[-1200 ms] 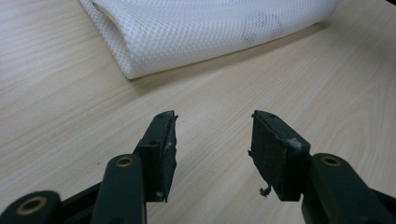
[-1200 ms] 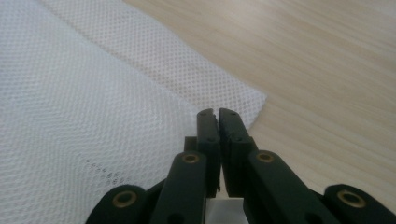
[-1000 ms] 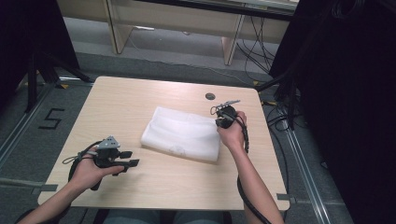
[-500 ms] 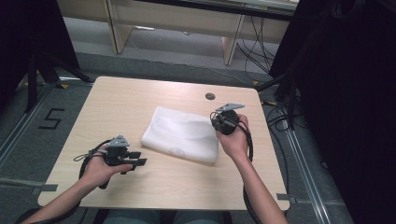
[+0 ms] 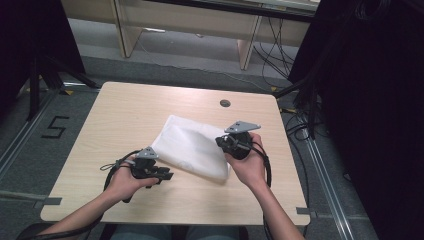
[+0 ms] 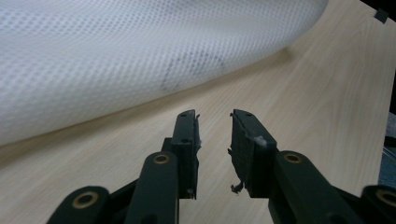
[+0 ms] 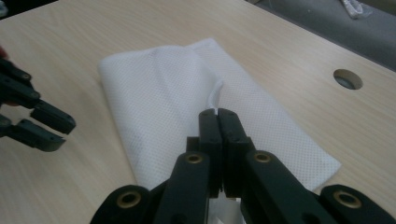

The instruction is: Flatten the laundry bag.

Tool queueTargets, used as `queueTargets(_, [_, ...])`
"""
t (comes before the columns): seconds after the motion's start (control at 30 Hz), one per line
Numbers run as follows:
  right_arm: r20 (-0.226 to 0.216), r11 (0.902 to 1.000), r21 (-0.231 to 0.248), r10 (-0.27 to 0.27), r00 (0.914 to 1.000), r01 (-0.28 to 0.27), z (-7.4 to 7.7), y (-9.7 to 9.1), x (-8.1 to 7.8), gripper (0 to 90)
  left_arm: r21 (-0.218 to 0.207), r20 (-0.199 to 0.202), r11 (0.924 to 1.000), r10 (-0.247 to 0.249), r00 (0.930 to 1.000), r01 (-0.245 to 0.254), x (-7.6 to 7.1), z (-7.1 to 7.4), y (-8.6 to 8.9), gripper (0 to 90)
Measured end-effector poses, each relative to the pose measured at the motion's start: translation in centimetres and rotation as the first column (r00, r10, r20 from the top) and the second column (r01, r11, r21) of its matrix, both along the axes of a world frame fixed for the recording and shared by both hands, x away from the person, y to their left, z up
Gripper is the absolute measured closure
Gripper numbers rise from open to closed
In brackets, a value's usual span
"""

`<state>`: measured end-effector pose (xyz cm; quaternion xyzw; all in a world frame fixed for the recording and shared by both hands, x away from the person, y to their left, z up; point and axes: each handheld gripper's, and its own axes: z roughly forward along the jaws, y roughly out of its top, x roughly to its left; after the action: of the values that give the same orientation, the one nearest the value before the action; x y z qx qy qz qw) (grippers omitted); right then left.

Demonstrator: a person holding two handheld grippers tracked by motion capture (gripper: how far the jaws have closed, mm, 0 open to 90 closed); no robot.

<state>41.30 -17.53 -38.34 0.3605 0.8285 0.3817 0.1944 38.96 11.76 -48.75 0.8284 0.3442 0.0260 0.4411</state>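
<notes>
1. The white, dimpled mesh cloth (image 5: pixel 192 148), folded into a flat oblong, lies on the pale wooden tabletop (image 5: pixel 125 115) in the middle of the high view. Its long axis runs on a diagonal from upper left to lower right of that frame.

2. The right gripper (image 5: pixel 231 143) sits over the cloth's lower-right end in the high view. In the right gripper view its fingers (image 7: pixel 209 128) are pressed together with a thin fold of the cloth pinched between them, the white edge rising just above the tips, so this end of the cloth is lifted slightly off the tabletop.

3. The left gripper (image 5: pixel 162 173) rests in the lower left of the high view, just beside the cloth's near long edge and not touching it. In the left gripper view its fingers (image 6: pixel 187 135) have just been closing, yet a narrow gap remains between them, with only bare tabletop there.

4. From the left fingers the cloth lies ahead and towards the upper left of the left gripper view, its curved edge hanging a little above the wood. This is the relation that matters: the free edge is near, in front of the fingers, and lifted enough to slip under.

5. The right hand already holds one end, so I judge the left hand is the one to take the other end.
</notes>
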Motion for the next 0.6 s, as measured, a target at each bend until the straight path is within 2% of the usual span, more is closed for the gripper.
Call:
queueTargets(0.07, [0.012, 0.9992, -0.001, 0.041, 0.9991, -0.041, -0.1, 0.0, -0.7, 90.0, 0.004, -0.006, 1.0000, -0.009, 0.9999, 0.009, 0.0, -0.1, -0.7, 71.5])
queueTargets(0.1, [0.011, 0.9994, 0.012, 0.032, 0.9994, -0.032, -0.1, 0.1, -1.0, 90.0, 0.015, -0.007, 0.9998, -0.013, 0.9999, 0.013, -0.1, -0.2, -1.1, 71.9])
queueTargets(0.13, [0.010, 0.9983, 0.012, 0.057, 0.9983, -0.057, -0.1, 0.1, -1.5, 90.0, 0.023, -0.023, 0.9995, -0.020, 0.9995, 0.021, -0.1, -0.4, -1.7, 72.3])
queueTargets(0.17, [0.041, 0.9975, 0.017, 0.068, 0.9969, -0.069, -0.1, 0.3, -1.6, 90.0, 0.022, -0.027, 0.9992, -0.032, 0.9991, 0.033, -0.1, -0.6, -2.2, 72.4])
queueTargets(0.27, [0.031, 0.9968, 0.018, 0.078, 0.9965, -0.079, 0.1, 0.4, -1.9, 90.0, 0.034, -0.028, 0.9980, -0.053, 0.9982, 0.054, -0.1, -0.8, -2.9, 72.5])
queueTargets(0.3, [0.050, 0.9946, 0.016, 0.101, 0.9936, -0.102, 0.4, 0.5, -2.0, 90.0, 0.031, -0.040, 0.9981, -0.051, 0.9979, 0.053, -0.2, -0.9, -3.4, 72.5])
queueTargets(0.33, [0.042, 0.9942, 0.023, 0.104, 0.9937, -0.105, 0.6, 0.7, -2.1, 90.0, 0.036, -0.034, 0.9971, -0.065, 0.9973, 0.066, -0.1, -1.0, -3.7, 72.5])
queueTargets(0.37, [0.042, 0.9942, 0.023, 0.104, 0.9937, -0.105, 0.6, 0.7, -2.1, 90.0, 0.037, -0.044, 0.9972, -0.063, 0.9971, 0.064, -0.1, -1.1, -4.1, 72.5])
queueTargets(0.4, [0.054, 0.9904, 0.030, 0.133, 0.9897, -0.135, 0.8, 0.9, -2.3, 90.0, 0.035, -0.047, 0.9979, -0.052, 0.9975, 0.054, 0.0, -1.2, -4.4, 72.5])
queueTargets(0.43, [0.047, 0.9911, 0.041, 0.125, 0.9911, -0.127, 1.0, 1.0, -2.5, 90.0, 0.038, -0.042, 0.9978, -0.054, 0.9977, 0.055, 0.2, -1.4, -4.9, 72.5])
queueTargets(0.53, [0.062, 0.9889, 0.054, 0.135, 0.9889, -0.139, 1.2, 1.2, -2.9, 90.0, 0.030, -0.045, 0.9981, -0.053, 0.9976, 0.054, 0.6, -1.5, -5.2, 72.5])
queueTargets(0.57, [0.058, 0.9848, 0.065, 0.157, 0.9858, -0.161, 1.3, 1.4, -3.3, 90.0, 0.016, -0.052, 0.9989, -0.042, 0.9977, 0.043, 0.9, -1.5, -5.4, 72.6])
queueTargets(0.6, [0.058, 0.9812, 0.054, 0.182, 0.9815, -0.185, 1.5, 1.4, -3.5, 90.0, 0.008, -0.061, 0.9995, -0.031, 0.9977, 0.031, 1.0, -1.5, -5.5, 72.8])
